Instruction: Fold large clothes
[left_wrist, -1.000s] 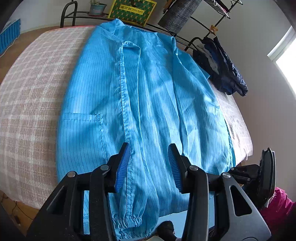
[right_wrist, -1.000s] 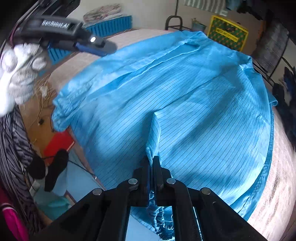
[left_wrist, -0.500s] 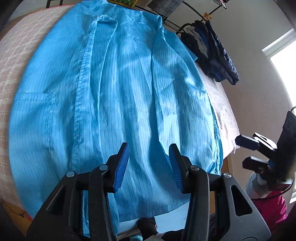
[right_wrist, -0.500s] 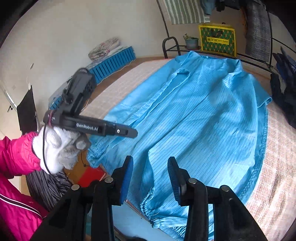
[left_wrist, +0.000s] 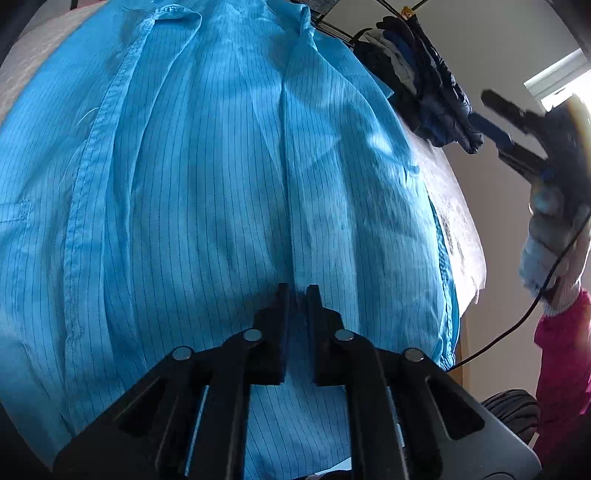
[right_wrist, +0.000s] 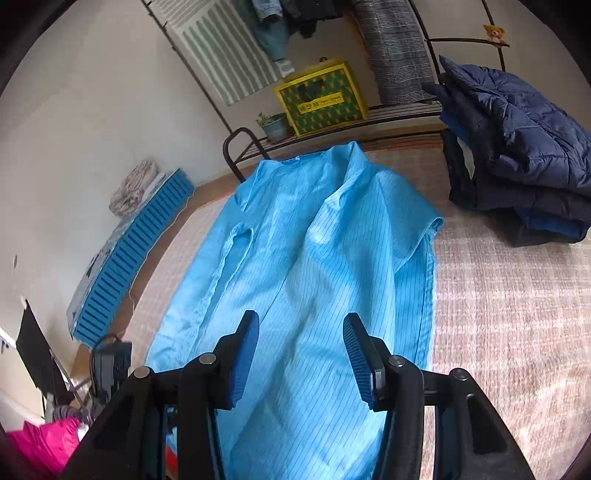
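Blue garment: a pinstriped coat (left_wrist: 207, 206) lies spread flat, front up, over the checked bed cover (right_wrist: 498, 295), collar toward the far rack.
Coat, right side: a sleeve (left_wrist: 354, 206) is folded in over the body, its long edge running down the middle of the coat.
Left gripper (left_wrist: 296, 295): low over the near hem of the coat, jaws drawn almost together on a fold of the blue fabric along that sleeve edge.
Right gripper (right_wrist: 301, 354): raised above the near half of the coat, jaws standing apart at a middling width, nothing between the pads.
Right hand (left_wrist: 554, 236): gloved, pink sleeve below it, off the right edge of the coat.
Dark jackets (right_wrist: 517, 147): stacked beside the coat's right shoulder, not touching it.
Yellow box (right_wrist: 321, 99): on the metal rack (right_wrist: 243, 147) beyond the coat's collar, a small potted plant (right_wrist: 273, 125) just beside it.
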